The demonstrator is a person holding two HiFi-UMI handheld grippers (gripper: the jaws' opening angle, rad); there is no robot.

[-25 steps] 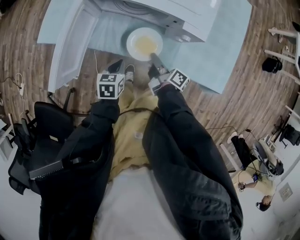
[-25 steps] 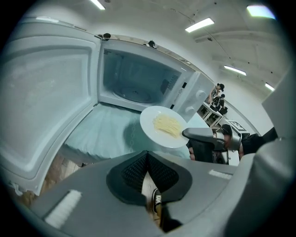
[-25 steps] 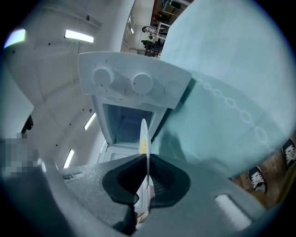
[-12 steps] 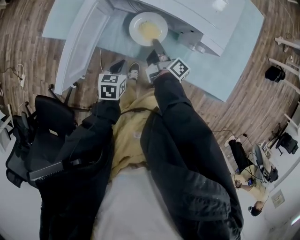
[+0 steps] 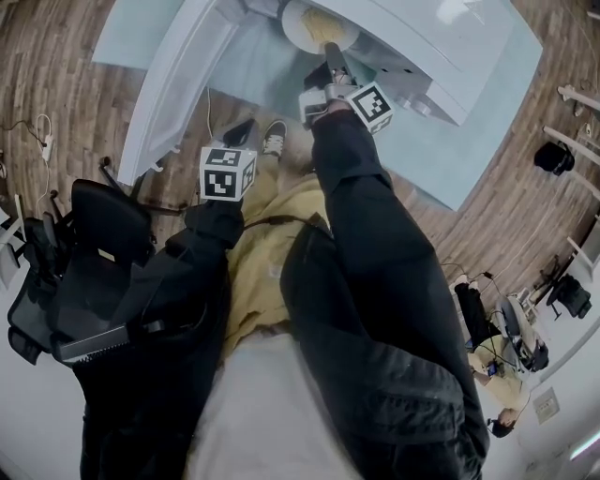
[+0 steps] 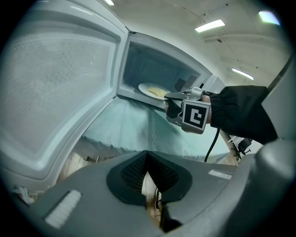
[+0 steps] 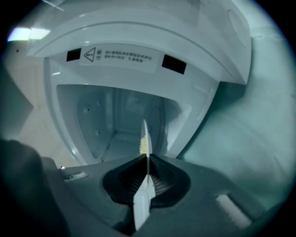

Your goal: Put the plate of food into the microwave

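A white plate (image 5: 314,21) of yellow food sits halfway into the open white microwave (image 5: 412,37), hanging above the cavity floor. My right gripper (image 5: 330,56) is shut on the plate's near rim. In the right gripper view the plate (image 7: 144,134) shows edge-on between the pads, with the cavity (image 7: 115,120) behind it. The left gripper view shows the plate (image 6: 151,90) at the opening and the right gripper (image 6: 171,96) behind it. My left gripper (image 5: 239,131) hangs lower, in front of the table, pads together (image 6: 147,155) with nothing in them.
The microwave door (image 5: 173,84) stands swung wide to the left, filling the left of the left gripper view (image 6: 60,83). A pale blue cloth covers the table (image 5: 450,141). A black chair (image 5: 84,253) stands at my left. Another person (image 5: 497,361) sits far right.
My right gripper has carried the plate forward from the table's front into the microwave opening. The left gripper has shifted only slightly.
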